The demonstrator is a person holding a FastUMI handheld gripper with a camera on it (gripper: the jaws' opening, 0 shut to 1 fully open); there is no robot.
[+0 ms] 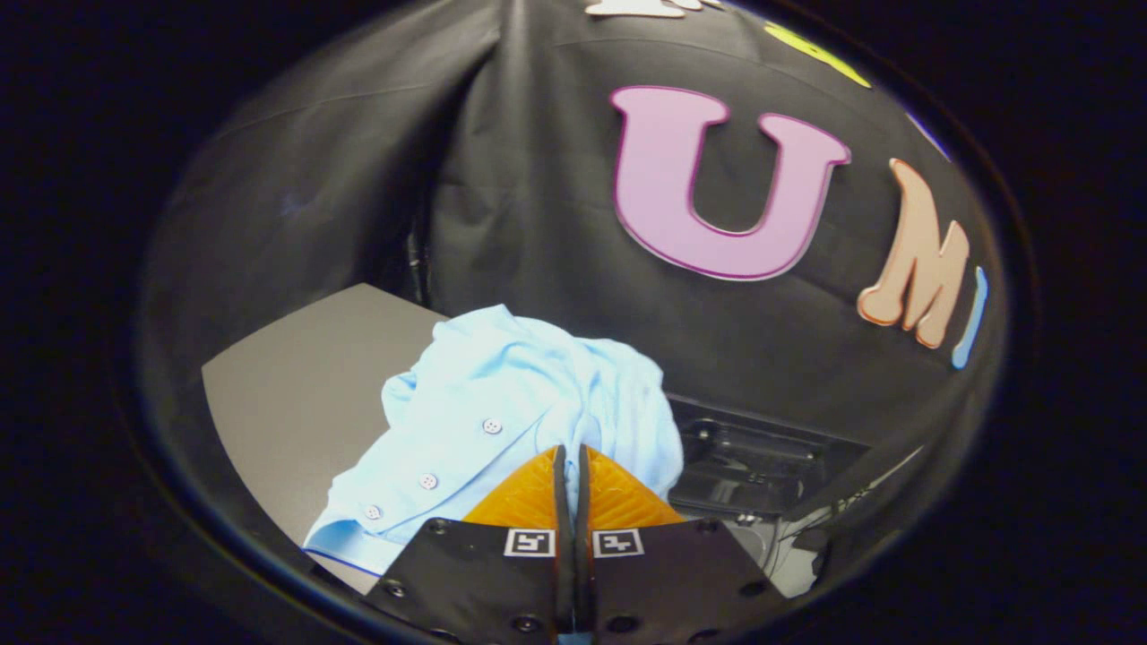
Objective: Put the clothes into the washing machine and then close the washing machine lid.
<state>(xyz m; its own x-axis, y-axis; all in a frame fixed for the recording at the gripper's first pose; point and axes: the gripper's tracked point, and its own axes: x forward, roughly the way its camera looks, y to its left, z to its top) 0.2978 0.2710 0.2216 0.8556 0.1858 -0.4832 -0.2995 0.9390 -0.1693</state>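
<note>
A staged recording booth, not a lived-in home: black cloth point(538, 224) hangs in folds as the far wall, close behind a plain grey desk point(296, 394). A pale blue buttoned shirt point(484, 421) and a dark machine point(753, 466) to its right suggest a laundry set-up.

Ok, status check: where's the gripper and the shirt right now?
Gripper fingers closed together, pinching light blue shirt. Shirt bunched over grey table. Dark washing machine just beyond, to the right. Nothing in the way.
</note>
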